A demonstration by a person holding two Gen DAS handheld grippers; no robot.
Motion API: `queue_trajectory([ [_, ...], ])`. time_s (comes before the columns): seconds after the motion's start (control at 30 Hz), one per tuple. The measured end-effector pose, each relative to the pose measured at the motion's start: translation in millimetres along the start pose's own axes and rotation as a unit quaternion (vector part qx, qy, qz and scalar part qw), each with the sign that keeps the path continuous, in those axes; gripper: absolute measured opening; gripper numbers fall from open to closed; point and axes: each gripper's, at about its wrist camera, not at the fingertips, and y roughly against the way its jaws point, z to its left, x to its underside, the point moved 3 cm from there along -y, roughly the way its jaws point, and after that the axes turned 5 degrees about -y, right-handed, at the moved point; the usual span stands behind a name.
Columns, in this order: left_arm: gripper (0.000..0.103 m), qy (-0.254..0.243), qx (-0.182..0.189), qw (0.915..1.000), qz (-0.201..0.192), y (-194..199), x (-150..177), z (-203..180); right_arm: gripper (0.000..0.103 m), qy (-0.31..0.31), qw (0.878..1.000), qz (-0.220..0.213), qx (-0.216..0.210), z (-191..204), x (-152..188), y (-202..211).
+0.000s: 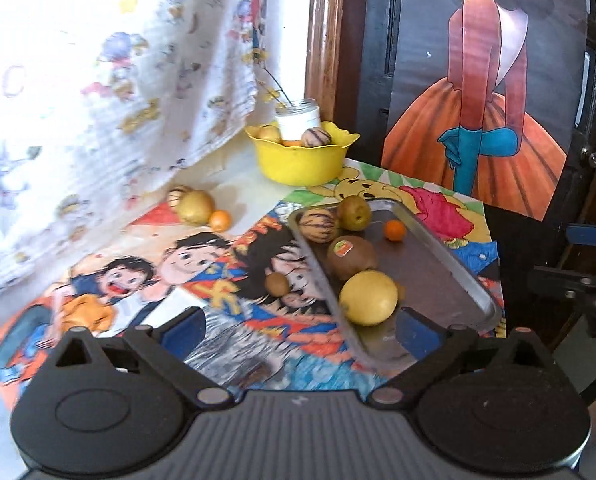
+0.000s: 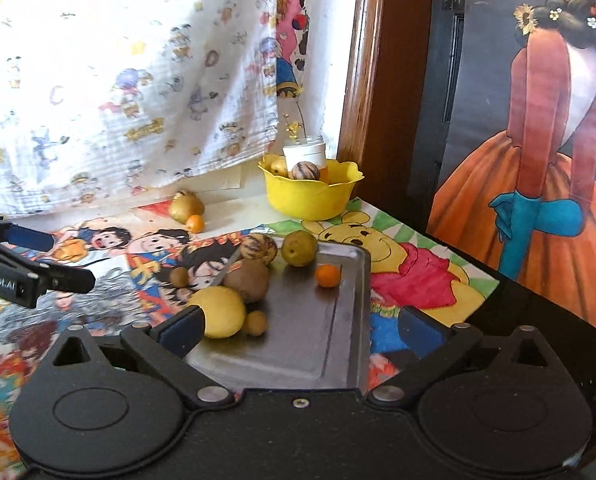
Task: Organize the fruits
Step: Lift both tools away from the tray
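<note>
You had some fruit on the metal tray (image 2: 349, 320): a big yellow fruit (image 2: 222, 312), a kiwi (image 2: 248, 280) and a small orange (image 2: 327, 275). More sat in the yellow bowl (image 2: 309, 196), and a few still lay on the bench (image 1: 242, 184). Your left gripper (image 1: 298, 330) and right gripper (image 2: 299, 330) hung above the tray, tipped down, fingers wide and holding nothing.

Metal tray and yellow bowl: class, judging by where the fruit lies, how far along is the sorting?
Partly done. The metal tray already carries fruit: a big yellow one, a kiwi, a small orange. The yellow bowl holds some too. Nothing is in hand: both tongs, left and right, stand open and empty. Left: three fruits by the curtain and a small brown one beside the tray.
</note>
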Motion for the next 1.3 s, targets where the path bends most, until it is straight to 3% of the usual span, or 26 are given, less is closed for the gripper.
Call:
queue_trajectory([
  [0.2,0.103,-0.015,-0.021,0.9995,0.017,39,16,29,0.102,0.005,1.000,0.009,-0.016,36,17,38],
  [0.4,0.103,-0.022,-0.054,0.9981,0.020,74,16,69,0.102,0.039,0.997,0.018,-0.060,81,16,60],
  [0.7,0.103,-0.080,-0.143,0.9860,-0.030,118,-23,121,0.102,0.140,0.980,-0.060,-0.130,140,-41,94],
  [0.87,0.103,-0.117,-0.173,0.9751,-0.074,137,-54,134,0.102,0.190,0.967,-0.072,-0.153,156,-85,98],
  [1.03,0.103,-0.131,-0.180,0.9687,-0.110,138,-74,142,0.102,0.237,0.957,-0.086,-0.146,167,-120,83],
  [1.3,0.103,-0.129,-0.142,0.9733,-0.126,97,-91,147,0.102,0.230,0.956,-0.095,-0.156,159,-136,38],
])
